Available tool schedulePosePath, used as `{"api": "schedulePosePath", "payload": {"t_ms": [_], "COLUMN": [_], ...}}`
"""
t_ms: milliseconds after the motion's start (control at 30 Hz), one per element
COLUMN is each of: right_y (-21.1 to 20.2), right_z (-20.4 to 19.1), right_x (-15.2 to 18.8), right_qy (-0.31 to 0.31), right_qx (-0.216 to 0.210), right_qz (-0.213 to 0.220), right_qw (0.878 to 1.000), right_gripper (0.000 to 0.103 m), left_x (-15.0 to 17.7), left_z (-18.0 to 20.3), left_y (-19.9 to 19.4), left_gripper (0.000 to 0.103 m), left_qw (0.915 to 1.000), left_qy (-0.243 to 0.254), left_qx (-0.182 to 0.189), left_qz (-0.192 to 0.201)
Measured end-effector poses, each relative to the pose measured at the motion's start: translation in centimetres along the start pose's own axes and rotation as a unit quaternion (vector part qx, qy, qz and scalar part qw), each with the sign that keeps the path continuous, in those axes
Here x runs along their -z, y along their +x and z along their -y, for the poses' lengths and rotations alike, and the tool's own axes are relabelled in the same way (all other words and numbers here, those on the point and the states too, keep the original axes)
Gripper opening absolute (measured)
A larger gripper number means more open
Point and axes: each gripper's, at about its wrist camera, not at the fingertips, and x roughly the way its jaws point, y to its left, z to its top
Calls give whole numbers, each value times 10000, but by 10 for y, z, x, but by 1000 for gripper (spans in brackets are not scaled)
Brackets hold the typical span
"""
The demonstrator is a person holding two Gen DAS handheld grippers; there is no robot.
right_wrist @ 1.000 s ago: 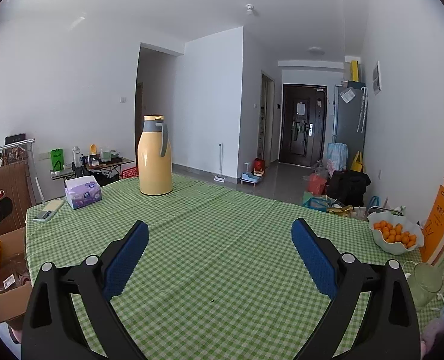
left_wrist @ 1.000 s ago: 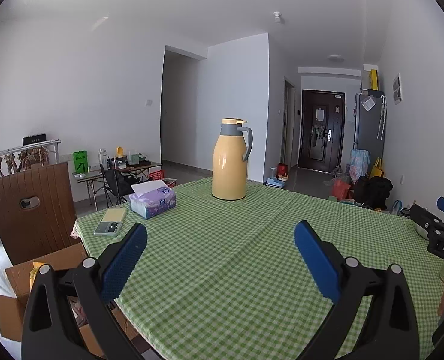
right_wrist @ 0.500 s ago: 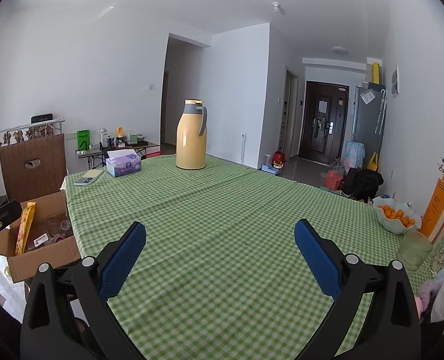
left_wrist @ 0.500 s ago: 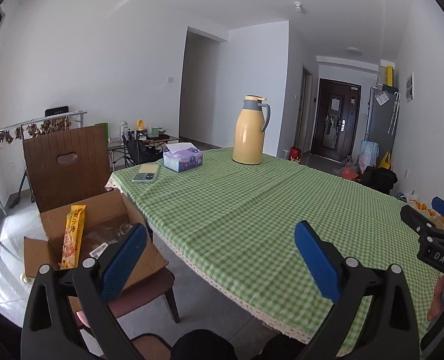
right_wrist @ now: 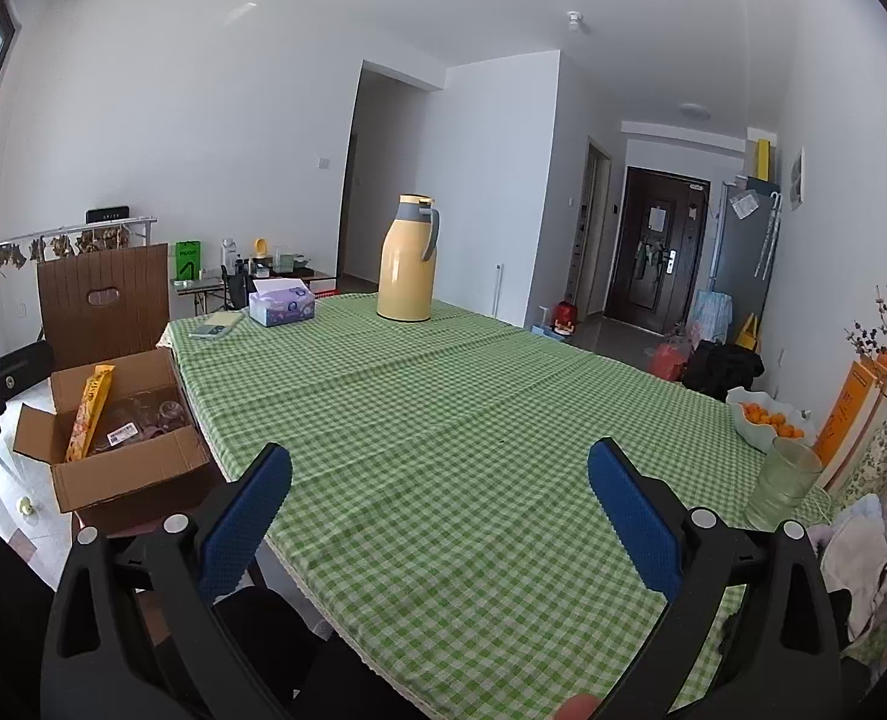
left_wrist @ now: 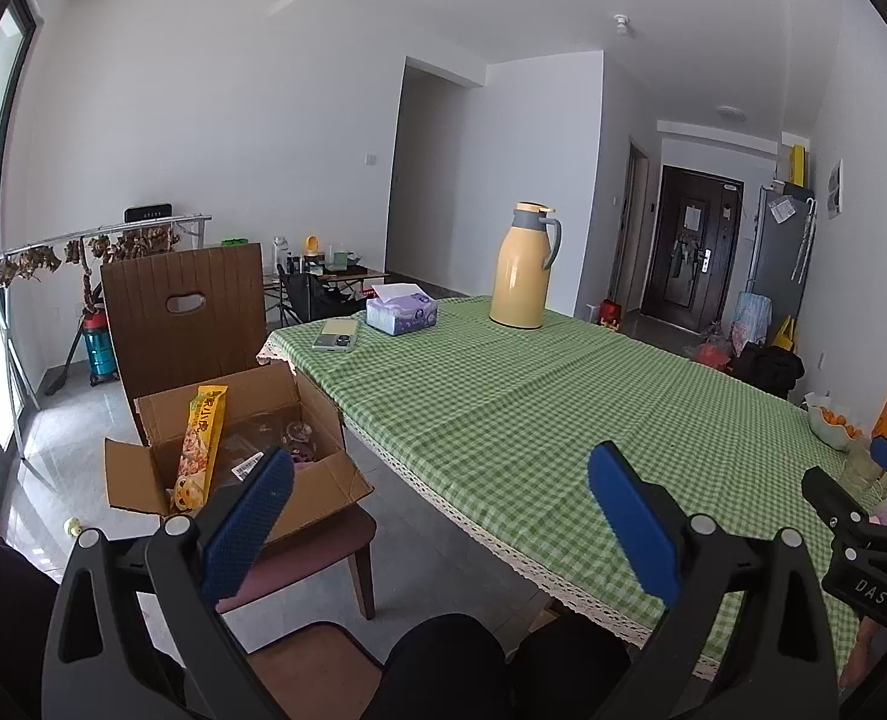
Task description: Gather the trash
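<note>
Nearest the viewer, the left hand-held gripper (left_wrist: 440, 492) and the right hand-held gripper (right_wrist: 440, 489) both hang with blue pads spread wide, holding nothing. Just beyond them a desk (right_wrist: 473, 420) in green checked cloth stretches away. To its left, on a brown chair (left_wrist: 185, 324), sits an open cardboard box (left_wrist: 233, 456) holding the trash: a yellow snack wrapper (left_wrist: 200, 444) standing on end among clear plastic packaging. Farther along the desk lie a small notebook (left_wrist: 335, 335), a tissue box (left_wrist: 401, 313) and a yellow thermos (left_wrist: 521, 267); a fruit bowl (right_wrist: 764, 417) and a glass (right_wrist: 785, 483) stand at the right edge. No loose trash shows on the cloth, so the likely risk is gripping a keeper, or knocking the glass.
</note>
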Motion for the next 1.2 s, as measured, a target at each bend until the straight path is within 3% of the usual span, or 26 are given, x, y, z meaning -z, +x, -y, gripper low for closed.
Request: {"api": "schedulePosePath", "payload": {"t_ms": [400, 600, 1200], "right_y": [-9, -18, -19], "right_z": [-3, -10, -6], "right_x": [1, 7, 9], "right_qy": [97, -174, -78], "right_qx": [-60, 223, 136], "right_qz": [41, 249, 235], "right_qw": [9999, 9993, 9996], "right_gripper": [95, 95, 95], "left_x": [-8, -10, -12], "left_z": [4, 4, 4], "left_y": [-10, -9, -13], "left_gripper": [96, 96, 96], "left_qw": [10000, 9999, 9999], "left_qy": [-13, -25, 6], "left_qx": [-44, -65, -16], "left_qz": [72, 89, 156]}}
